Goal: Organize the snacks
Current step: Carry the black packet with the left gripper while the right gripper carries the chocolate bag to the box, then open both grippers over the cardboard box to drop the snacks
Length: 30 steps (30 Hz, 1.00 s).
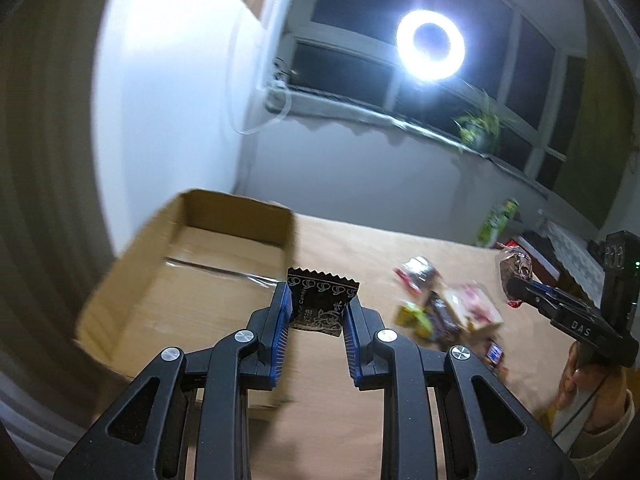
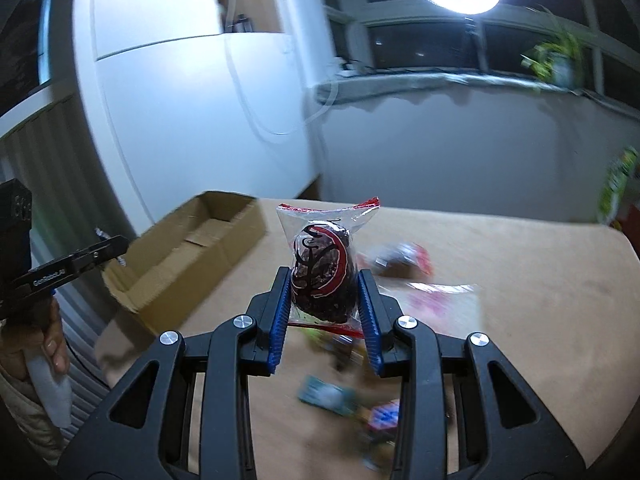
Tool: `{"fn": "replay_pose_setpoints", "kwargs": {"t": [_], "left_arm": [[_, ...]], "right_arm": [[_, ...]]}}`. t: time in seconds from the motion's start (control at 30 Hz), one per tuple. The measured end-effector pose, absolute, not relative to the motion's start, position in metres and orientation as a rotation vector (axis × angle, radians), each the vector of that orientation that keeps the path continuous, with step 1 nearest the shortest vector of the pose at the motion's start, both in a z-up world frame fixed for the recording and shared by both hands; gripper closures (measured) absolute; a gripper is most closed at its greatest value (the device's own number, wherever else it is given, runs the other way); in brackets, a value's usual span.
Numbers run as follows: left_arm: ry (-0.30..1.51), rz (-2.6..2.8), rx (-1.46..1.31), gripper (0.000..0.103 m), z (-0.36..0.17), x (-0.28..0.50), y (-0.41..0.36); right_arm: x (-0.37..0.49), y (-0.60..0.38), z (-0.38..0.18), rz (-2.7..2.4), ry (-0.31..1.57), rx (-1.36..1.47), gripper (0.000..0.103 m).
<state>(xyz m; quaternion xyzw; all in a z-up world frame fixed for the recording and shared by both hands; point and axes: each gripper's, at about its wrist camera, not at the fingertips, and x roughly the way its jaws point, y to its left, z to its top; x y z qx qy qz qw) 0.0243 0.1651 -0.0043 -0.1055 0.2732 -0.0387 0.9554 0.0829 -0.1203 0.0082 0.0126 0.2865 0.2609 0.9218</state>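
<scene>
My left gripper [image 1: 316, 312] has its blue-padded fingers [image 1: 280, 320] closed on a small black candy sachet with white printing and a zigzag top edge [image 1: 320, 304]; the sachet stands upright between the pads, lifted clear of the tan worktop [image 1: 360, 256]. Just beyond it to the left sits an open brown cardboard box [image 1: 192, 264], shallow, with a strip of clear tape along its floor.

My right gripper [image 2: 323, 300] is clamped on a clear plastic packet with red trim holding a dark round snack marked in red and white [image 2: 323, 272]. That packet is also held upright off the worktop, its crimped top pointing up. In the left wrist view I see the same packet at the far right, pinched in the right gripper's tips, with a hand [image 1: 588, 384] holding the grip below.

A blurred heap of loose wrapped snacks in red, yellow, pink and blue [image 1: 444, 308] lies on the worktop between the two grippers, to the right of the box. A bright ring light [image 1: 431, 45] glares in front of a dark window, and a green potted plant [image 1: 478, 124] stands on the sill.
</scene>
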Motion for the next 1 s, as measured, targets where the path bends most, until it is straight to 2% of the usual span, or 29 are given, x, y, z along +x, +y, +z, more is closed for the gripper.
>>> {"fn": "replay_pose_setpoints", "kwargs": {"t": [0.3, 0.63, 0.67, 0.7, 0.73, 0.77, 0.8, 1.0], "left_arm": [[0.546, 0.021, -0.272, 0.080, -0.009, 0.027, 0.223], [0.610, 0.043, -0.303, 0.079, -0.034, 0.044, 0.244], [0.613, 0.044, -0.302, 0.075, -0.036, 0.046, 0.246], [0.612, 0.047, -0.298, 0.064, -0.036, 0.047, 0.246], [0.608, 0.051, -0.297, 0.056, -0.036, 0.049, 0.246], [0.599, 0.061, -0.298, 0.040, -0.035, 0.047, 0.248], [0.584, 0.071, -0.302, 0.032, -0.034, 0.045, 0.249], [0.554, 0.139, -0.280, 0.027, -0.029, 0.039, 0.248]], "right_arm": [[0.091, -0.011, 0.017, 0.715, 0.602, -0.055, 0.069], [0.110, 0.079, 0.004, 0.844, 0.633, -0.102, 0.069], [0.114, 0.085, 0.003, 0.857, 0.636, -0.099, 0.068], [0.119, 0.091, 0.001, 0.871, 0.644, -0.102, 0.061], [0.123, 0.098, -0.001, 0.865, 0.648, -0.115, 0.049], [0.124, 0.099, -0.001, 0.857, 0.643, -0.115, 0.043], [0.125, 0.097, -0.001, 0.852, 0.634, -0.105, 0.039], [0.117, 0.066, 0.007, 0.778, 0.601, -0.080, 0.037]]}}
